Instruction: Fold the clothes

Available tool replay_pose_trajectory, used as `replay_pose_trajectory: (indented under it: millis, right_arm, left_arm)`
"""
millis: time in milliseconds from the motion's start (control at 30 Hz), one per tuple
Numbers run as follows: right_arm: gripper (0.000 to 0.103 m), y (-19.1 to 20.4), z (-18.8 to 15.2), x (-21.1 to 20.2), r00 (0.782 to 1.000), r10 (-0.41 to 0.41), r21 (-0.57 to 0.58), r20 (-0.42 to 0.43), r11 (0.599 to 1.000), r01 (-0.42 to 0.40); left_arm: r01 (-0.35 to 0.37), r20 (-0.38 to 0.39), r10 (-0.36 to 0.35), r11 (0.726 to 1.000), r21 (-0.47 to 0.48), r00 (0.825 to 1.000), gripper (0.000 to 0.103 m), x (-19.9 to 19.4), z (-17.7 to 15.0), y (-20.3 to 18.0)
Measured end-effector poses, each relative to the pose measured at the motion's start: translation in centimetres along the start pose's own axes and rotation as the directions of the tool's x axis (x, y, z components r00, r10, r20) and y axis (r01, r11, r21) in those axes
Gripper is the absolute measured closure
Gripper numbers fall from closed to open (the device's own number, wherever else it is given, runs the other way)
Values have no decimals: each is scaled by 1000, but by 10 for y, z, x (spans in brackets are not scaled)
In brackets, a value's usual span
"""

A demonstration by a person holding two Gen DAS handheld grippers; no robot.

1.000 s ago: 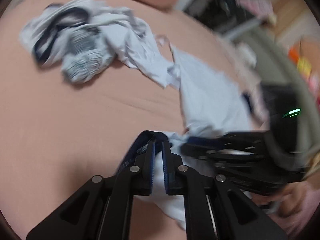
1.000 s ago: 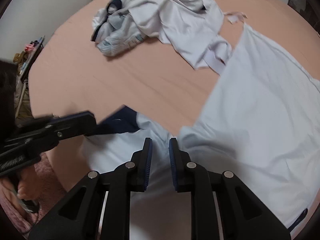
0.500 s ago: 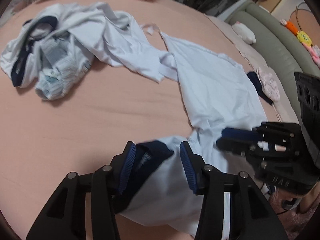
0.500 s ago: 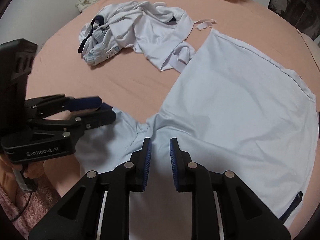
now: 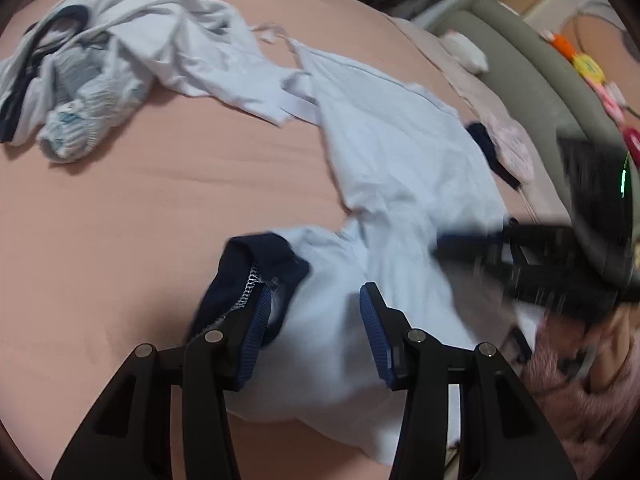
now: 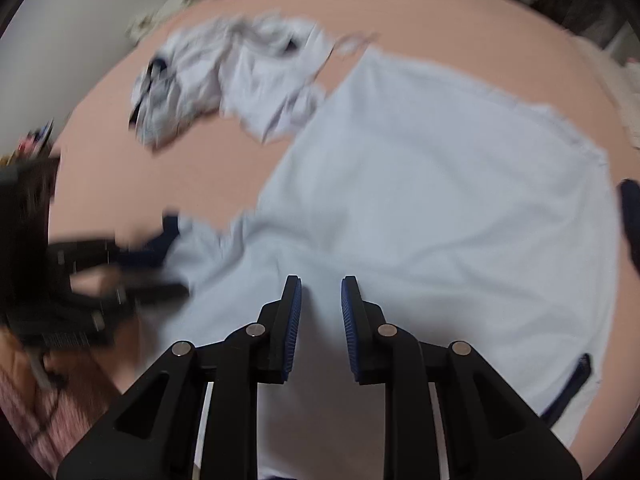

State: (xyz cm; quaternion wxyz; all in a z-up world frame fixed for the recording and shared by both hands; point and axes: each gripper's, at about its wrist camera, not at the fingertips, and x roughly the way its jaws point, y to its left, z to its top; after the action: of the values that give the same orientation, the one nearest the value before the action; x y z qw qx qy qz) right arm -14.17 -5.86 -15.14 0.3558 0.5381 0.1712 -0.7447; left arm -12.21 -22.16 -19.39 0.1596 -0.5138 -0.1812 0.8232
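In the left wrist view the left gripper (image 5: 316,316) stands with fingers wide apart over the pale blue shirt (image 5: 404,184) at lower centre, its navy-trimmed sleeve (image 5: 256,264) just beside the left finger on the pink bed (image 5: 120,220). At upper left lies a crumpled clothes pile (image 5: 100,68). The right gripper (image 6: 321,312) – fingers slightly parted, gripping nothing – hovers over the shirt's near edge; it shows only as a dark blur at the left view's right edge.

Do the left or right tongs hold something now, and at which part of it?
Nothing is held. The left tongs and the right tongs both stand open over the pale blue shirt.
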Motion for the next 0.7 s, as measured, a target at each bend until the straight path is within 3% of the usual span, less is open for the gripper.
replay_pose_trajectory:
  millis: [133, 200, 267, 367, 567, 633, 700]
  right_arm:
    - [80, -5, -5, 5, 1000, -8, 16, -29, 1000, 9]
    - [80, -2, -1, -1, 1000, -23, 3, -15, 1000, 23]
    - [80, 7, 9, -13, 999, -9, -32, 32, 999, 10]
    - [80, 13, 19, -14, 998, 59, -51, 32, 997, -57]
    - [80, 28, 28, 20, 983, 169, -129, -65, 976, -176]
    - [80, 34, 34, 34, 980, 175, -143, -89, 972, -187]
    - [80, 40, 39, 47, 986, 140, -165, -87, 974, -153]
  left_arm:
    - [25, 6, -25, 1000, -6, 1000, 57, 5, 5, 0]
    - [23, 1, -23, 1000, -10, 1000, 71, 11, 4, 1]
    - [41, 43, -39, 998, -47, 998, 84, 5, 7, 6]
    - [86, 115, -75, 992, -95, 991, 88, -6, 17, 16]
    - [22, 171, 7, 986, -167, 985, 91, -11, 18, 29]
    - [-31, 200, 73, 978, -204, 977, 91, -19, 19, 37]
    - [-32, 206, 83, 971, -239, 975, 90, -27, 20, 44]
